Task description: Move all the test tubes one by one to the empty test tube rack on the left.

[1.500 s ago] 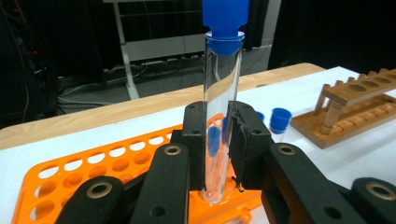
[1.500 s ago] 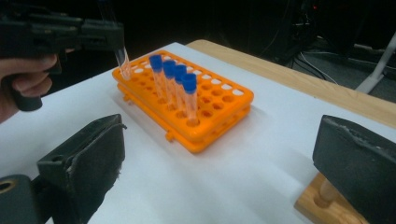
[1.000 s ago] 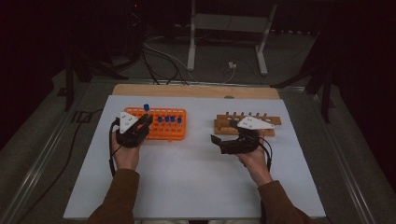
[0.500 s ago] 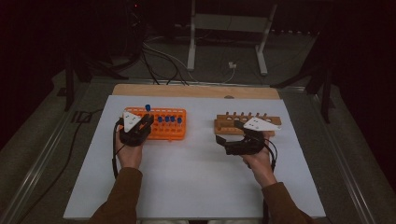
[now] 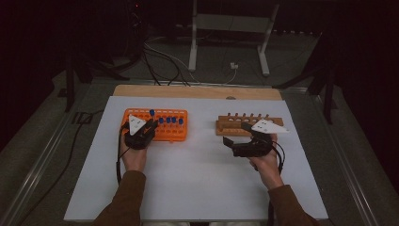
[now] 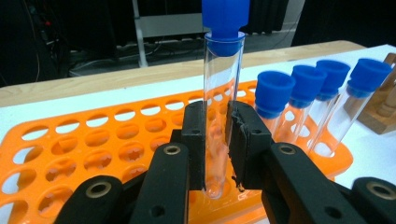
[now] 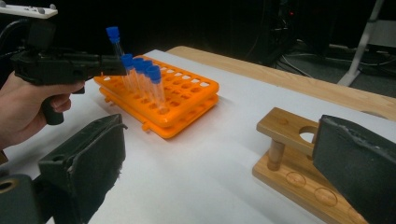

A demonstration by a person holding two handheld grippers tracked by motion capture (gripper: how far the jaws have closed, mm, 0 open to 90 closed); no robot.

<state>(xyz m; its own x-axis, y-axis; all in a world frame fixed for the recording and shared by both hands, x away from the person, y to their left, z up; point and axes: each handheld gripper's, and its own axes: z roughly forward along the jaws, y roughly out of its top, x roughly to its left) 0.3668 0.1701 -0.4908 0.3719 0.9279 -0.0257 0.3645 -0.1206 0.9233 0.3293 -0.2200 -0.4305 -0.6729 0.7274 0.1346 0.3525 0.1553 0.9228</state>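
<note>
Test tube (image 6: 219, 107) with a blue stopper stood upright between the black pads of the left gripper (image 6: 215, 140), which was clamped on its clear lower wall, leaving the stopper free above. Its rounded bottom sat low at a hole of the orange tube rack (image 6: 93, 154); I could not tell whether it touched. Four more capped tubes (image 6: 322, 102) leaned in holes just to the right, so the grip stayed narrow and clear of them. Over on the right of the white table (image 5: 197, 174), the right gripper (image 5: 242, 141) hung wide open and empty just near of the wooden rack (image 5: 235, 127), likely waiting to take a tube.
</note>
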